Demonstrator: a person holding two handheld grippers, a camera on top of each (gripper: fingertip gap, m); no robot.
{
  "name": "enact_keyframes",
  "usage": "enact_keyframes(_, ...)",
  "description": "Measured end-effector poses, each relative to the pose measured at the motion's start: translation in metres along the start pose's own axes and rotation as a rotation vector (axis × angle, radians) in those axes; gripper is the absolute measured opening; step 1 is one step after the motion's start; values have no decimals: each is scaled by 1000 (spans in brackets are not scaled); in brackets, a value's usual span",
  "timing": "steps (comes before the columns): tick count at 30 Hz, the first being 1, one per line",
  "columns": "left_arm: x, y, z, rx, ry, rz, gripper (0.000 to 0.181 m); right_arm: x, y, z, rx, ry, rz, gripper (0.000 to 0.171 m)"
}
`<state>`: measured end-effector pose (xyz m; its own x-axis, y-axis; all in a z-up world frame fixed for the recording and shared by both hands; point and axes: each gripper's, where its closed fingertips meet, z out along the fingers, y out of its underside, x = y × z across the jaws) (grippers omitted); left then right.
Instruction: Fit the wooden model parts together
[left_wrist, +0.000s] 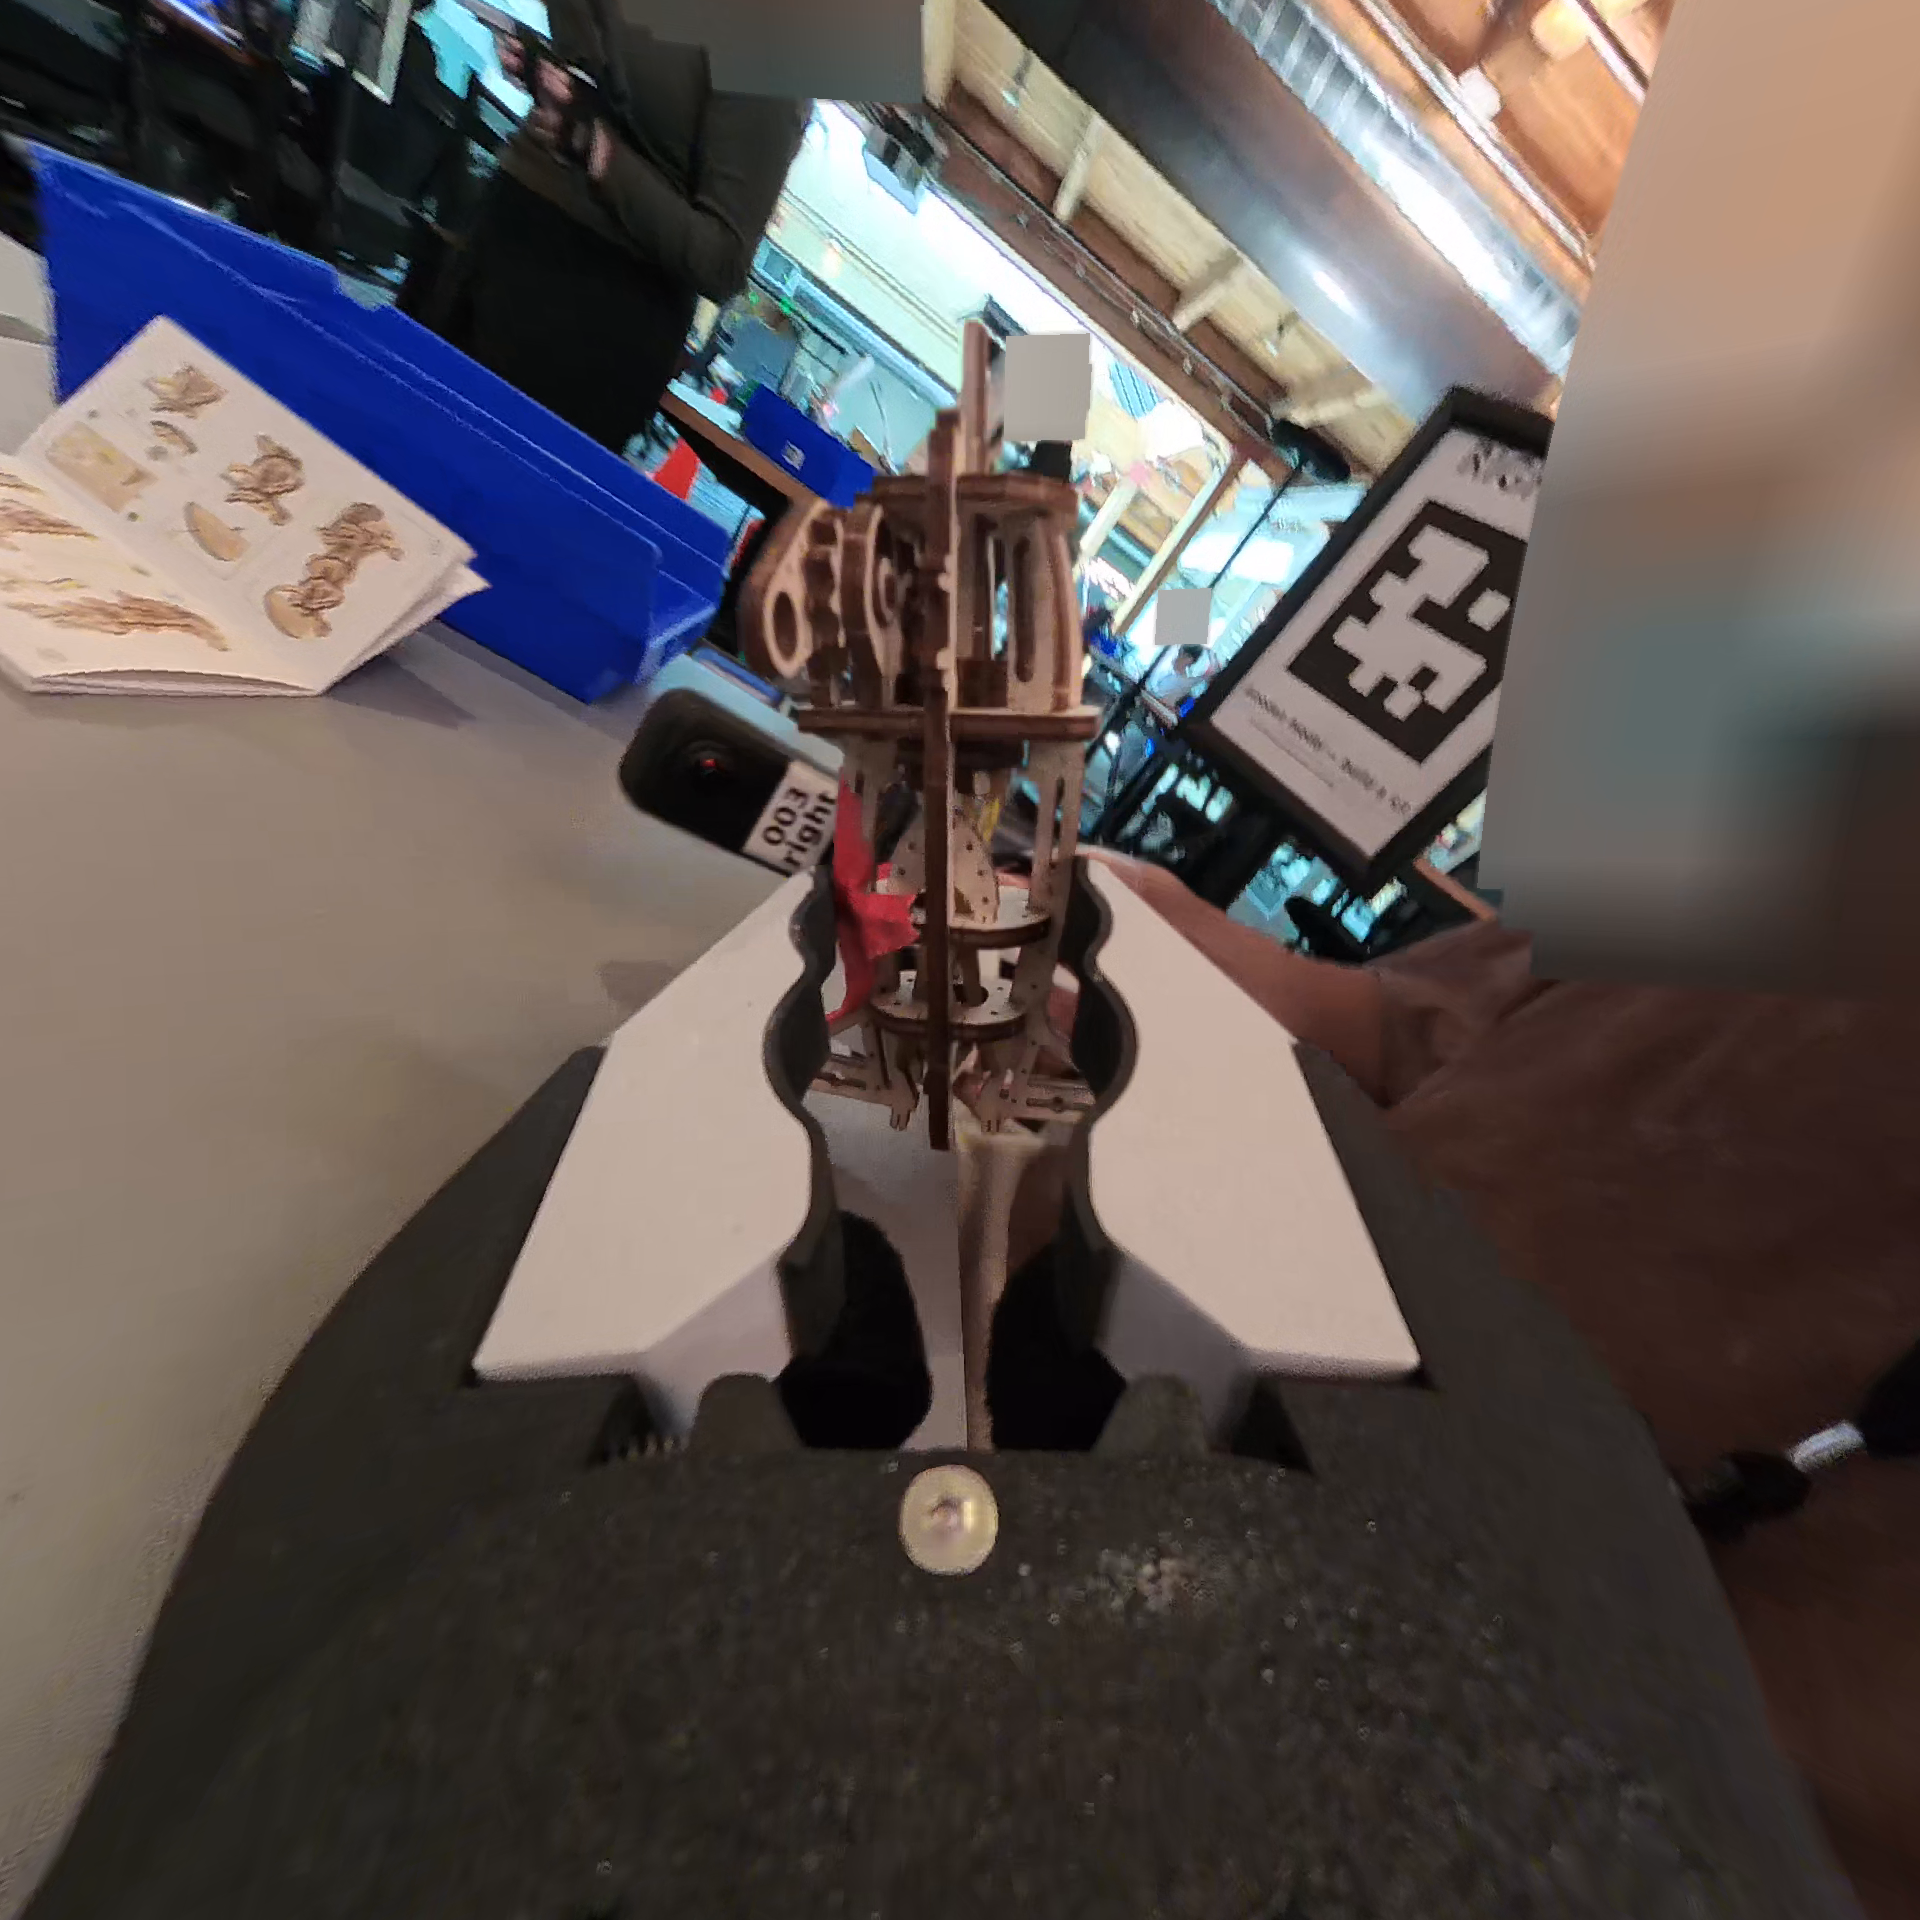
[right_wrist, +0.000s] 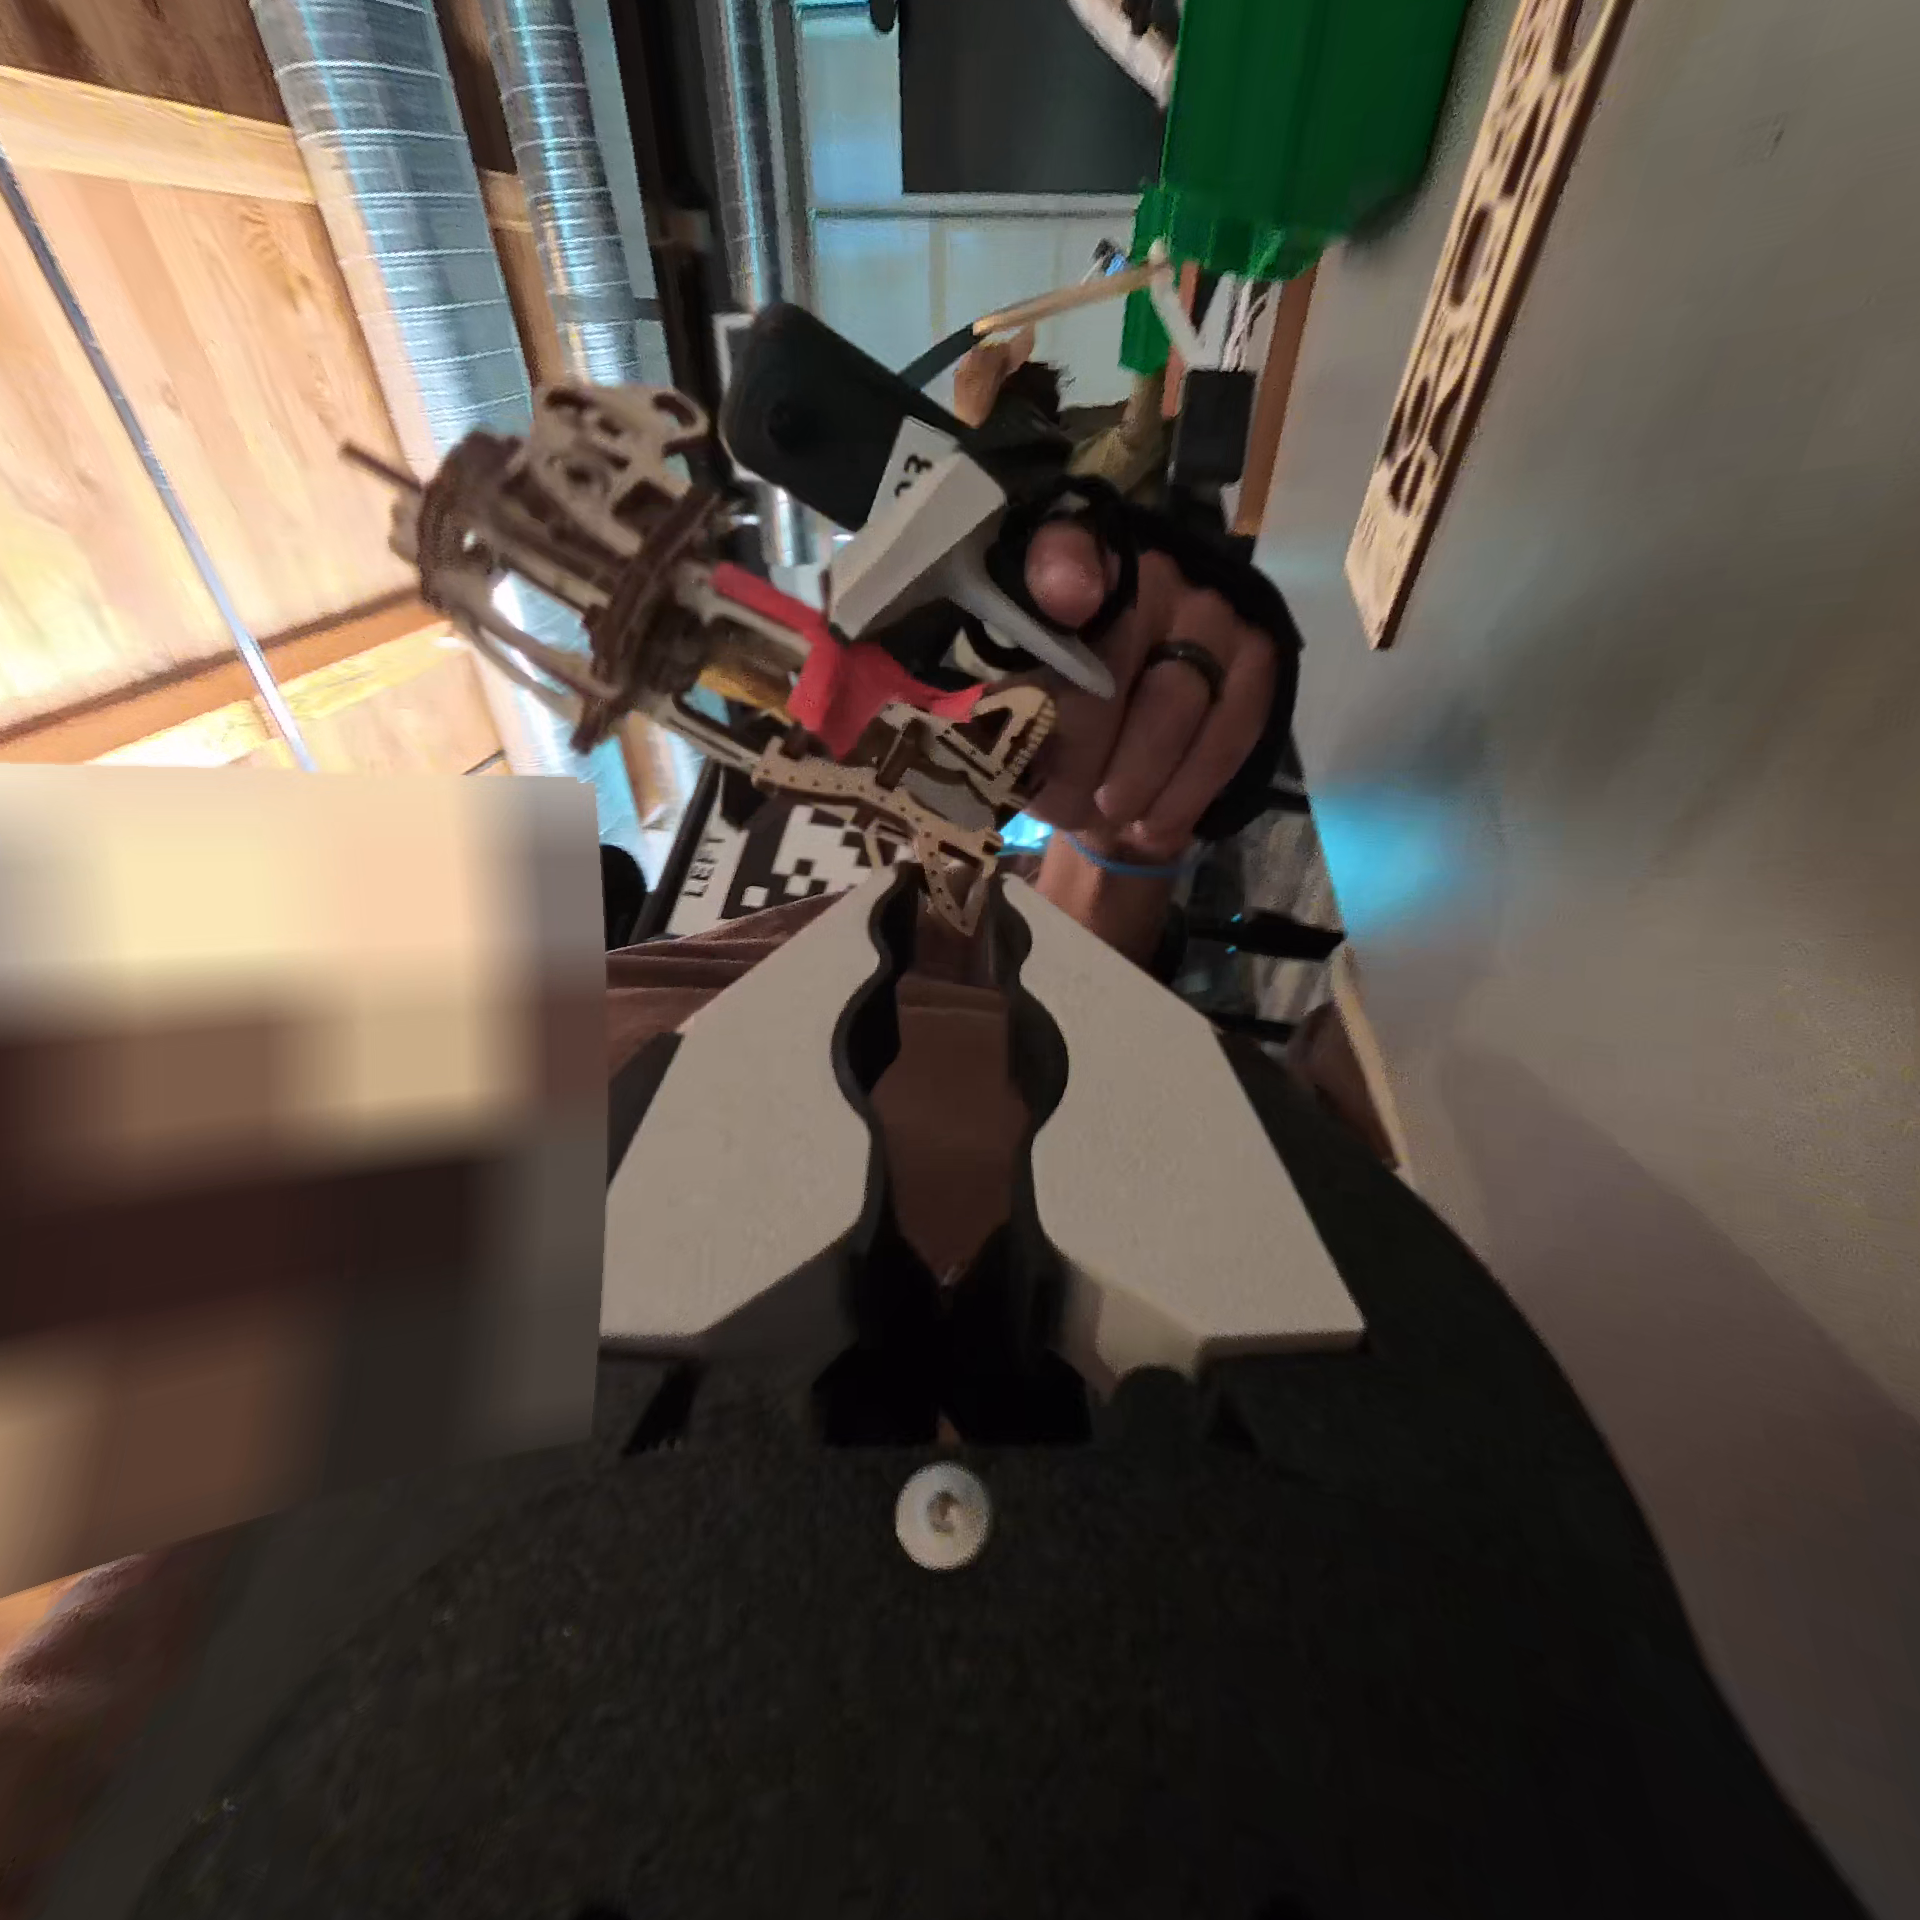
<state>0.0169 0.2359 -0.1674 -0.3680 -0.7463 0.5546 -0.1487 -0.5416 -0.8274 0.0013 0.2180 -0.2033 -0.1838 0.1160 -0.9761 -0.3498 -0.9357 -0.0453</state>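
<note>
Both grippers meet at the model (left_wrist: 935, 727) — left gripper (left_wrist: 940, 997) clamped round its base, right gripper (right_wrist: 951, 914) pinching a bottom strut; better press gently, keeping grips steady.

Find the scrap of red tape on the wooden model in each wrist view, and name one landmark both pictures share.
Left wrist view: red tape sits centre, low on the wooden model's left side.
Right wrist view: red tape sits above centre, midway along the tilted model.
Shared landmark: the model's upper gear cage.
</note>
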Motion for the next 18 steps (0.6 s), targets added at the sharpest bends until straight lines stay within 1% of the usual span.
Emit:
enact_keyframes(3, -12, -9, -1, 93, -39, -78, 42, -2, -11, -2, 63, 78, -106, 11)
enact_keyframes(7, -18, -14, -2, 163, -32, -158, 42, -1, -25, -7, 141, 208, -269, 9)
enact_keyframes(10, -20, -18, -3, 199, -31, -181, 42, -4, -29, -9, 153, 272, -376, 8)
enact_keyframes(14, -23, -20, -5, 207, -56, -166, 42, -6, -29, -7, 134, 350, -512, 5)
enact_keyframes(18, -25, -20, -6, 218, -64, -172, 42, -8, -28, -5, 113, 401, -589, 3)
